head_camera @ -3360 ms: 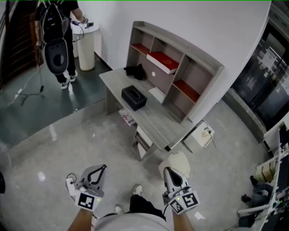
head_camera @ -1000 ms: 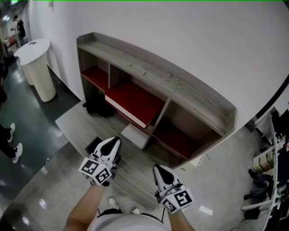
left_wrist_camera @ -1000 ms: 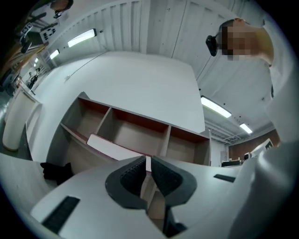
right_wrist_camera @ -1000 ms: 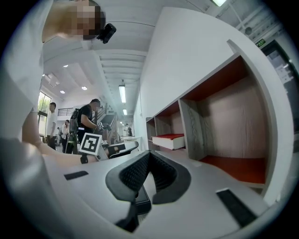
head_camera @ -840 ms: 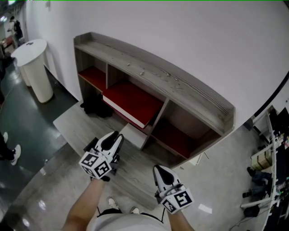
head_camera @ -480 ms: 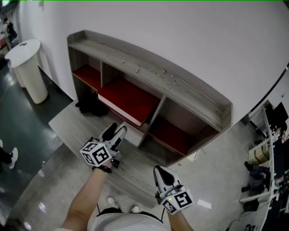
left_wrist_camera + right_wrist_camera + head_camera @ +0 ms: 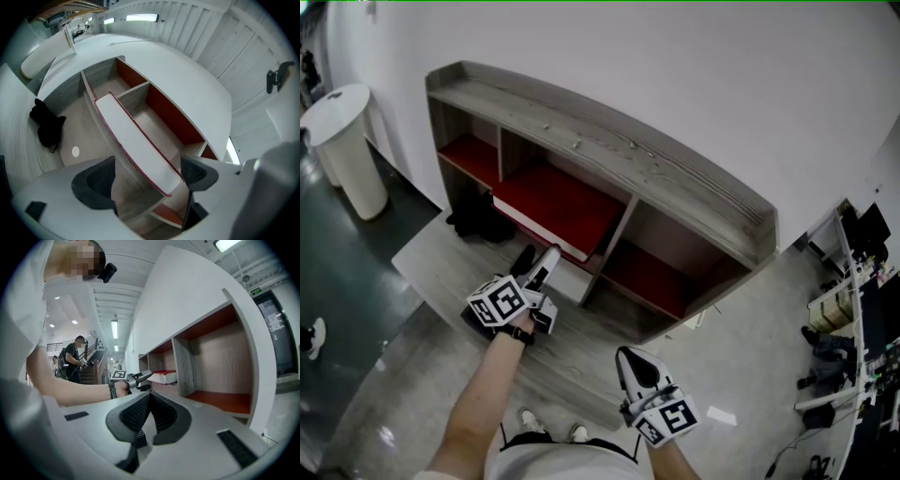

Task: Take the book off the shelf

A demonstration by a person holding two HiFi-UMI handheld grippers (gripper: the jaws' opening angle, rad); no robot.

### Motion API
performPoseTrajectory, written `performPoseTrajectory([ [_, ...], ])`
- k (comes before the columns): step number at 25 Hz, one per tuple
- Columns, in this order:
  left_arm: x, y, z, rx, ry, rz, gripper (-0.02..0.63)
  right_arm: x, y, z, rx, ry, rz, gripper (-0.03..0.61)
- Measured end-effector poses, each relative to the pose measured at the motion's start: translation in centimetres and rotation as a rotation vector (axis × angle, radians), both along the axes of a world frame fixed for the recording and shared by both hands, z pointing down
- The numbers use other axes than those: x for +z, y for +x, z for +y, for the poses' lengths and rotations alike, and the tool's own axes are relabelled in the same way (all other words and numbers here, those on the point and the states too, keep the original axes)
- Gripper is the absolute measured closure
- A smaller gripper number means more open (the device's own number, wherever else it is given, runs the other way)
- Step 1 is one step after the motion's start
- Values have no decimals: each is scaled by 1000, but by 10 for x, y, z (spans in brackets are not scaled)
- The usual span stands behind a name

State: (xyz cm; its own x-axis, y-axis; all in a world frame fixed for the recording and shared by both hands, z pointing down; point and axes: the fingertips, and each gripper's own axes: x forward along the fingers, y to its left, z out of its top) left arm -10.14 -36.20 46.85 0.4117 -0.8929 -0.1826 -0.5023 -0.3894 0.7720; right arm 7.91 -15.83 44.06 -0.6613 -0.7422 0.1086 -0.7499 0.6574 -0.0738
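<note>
A large book [image 7: 558,206] with a red cover and a thick white page edge [image 7: 133,143] lies flat in the middle compartment of the grey wooden shelf unit [image 7: 609,155], sticking out past its front. My left gripper [image 7: 539,265] reaches toward the book's front edge, its jaws opening wide; the book's near corner lies in line between them, a short way ahead, untouched. My right gripper [image 7: 639,367] hangs low near my body over the desk's front edge, jaws shut and holding nothing [image 7: 147,411].
The shelf unit stands on a grey desk [image 7: 431,253] against a white wall. A black bundle [image 7: 473,220] lies on the desk at the left; a small white box [image 7: 572,278] sits under the book. A white round stand [image 7: 342,141] stands far left. A person [image 7: 74,364] stands by stairs.
My left gripper has moved forward and up toward the book, and its jaws have gone from shut to wide open. The right gripper has stayed where it was.
</note>
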Motion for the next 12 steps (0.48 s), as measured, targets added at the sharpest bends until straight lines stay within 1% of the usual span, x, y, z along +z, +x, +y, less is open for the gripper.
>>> performPoseTrajectory([
  [2, 0, 3, -4, 3, -8, -6, 184, 0, 1, 1, 7, -1, 4, 555],
  [9, -6, 16, -17, 22, 18, -103, 181, 2, 4, 0, 29, -7, 14, 555],
  [12, -11, 21, -23, 25, 13, -115, 181, 4, 4, 1, 34, -11, 18, 555],
])
